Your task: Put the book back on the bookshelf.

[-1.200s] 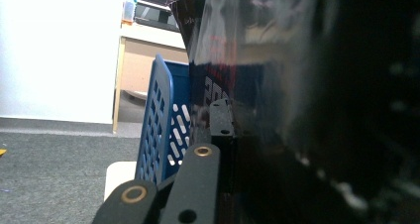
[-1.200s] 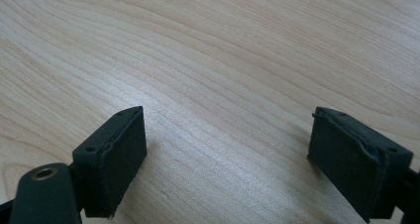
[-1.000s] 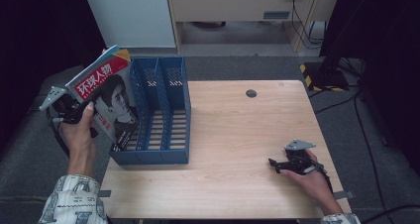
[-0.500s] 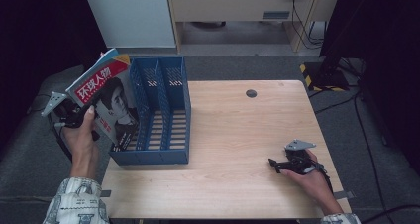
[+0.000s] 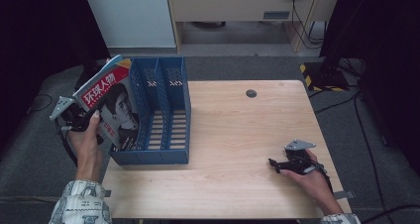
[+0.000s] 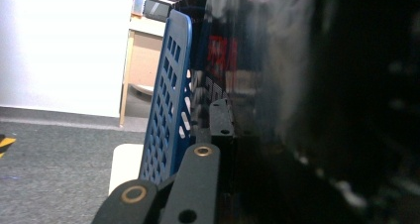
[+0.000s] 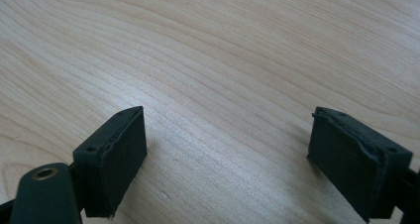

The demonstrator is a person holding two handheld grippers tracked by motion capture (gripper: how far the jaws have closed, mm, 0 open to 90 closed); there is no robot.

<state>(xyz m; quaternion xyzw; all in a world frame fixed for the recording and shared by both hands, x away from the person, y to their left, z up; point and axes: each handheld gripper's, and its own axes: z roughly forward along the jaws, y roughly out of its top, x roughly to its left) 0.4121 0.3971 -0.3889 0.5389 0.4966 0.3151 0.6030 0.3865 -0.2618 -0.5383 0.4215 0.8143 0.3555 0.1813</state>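
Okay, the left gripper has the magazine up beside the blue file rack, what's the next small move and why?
Probably ease the magazine rightward, over the blue file rack's leftmost slot. The left gripper is shut on it, tilted, at the rack's outer left wall rather than clearly in a slot. The right gripper rests open on the table.

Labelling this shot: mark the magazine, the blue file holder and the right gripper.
magazine [image 5: 113, 105], high view, front cover.
blue file holder [image 5: 174, 157], high view, front wall.
right gripper [image 5: 272, 161], high view, between its jaw tips.
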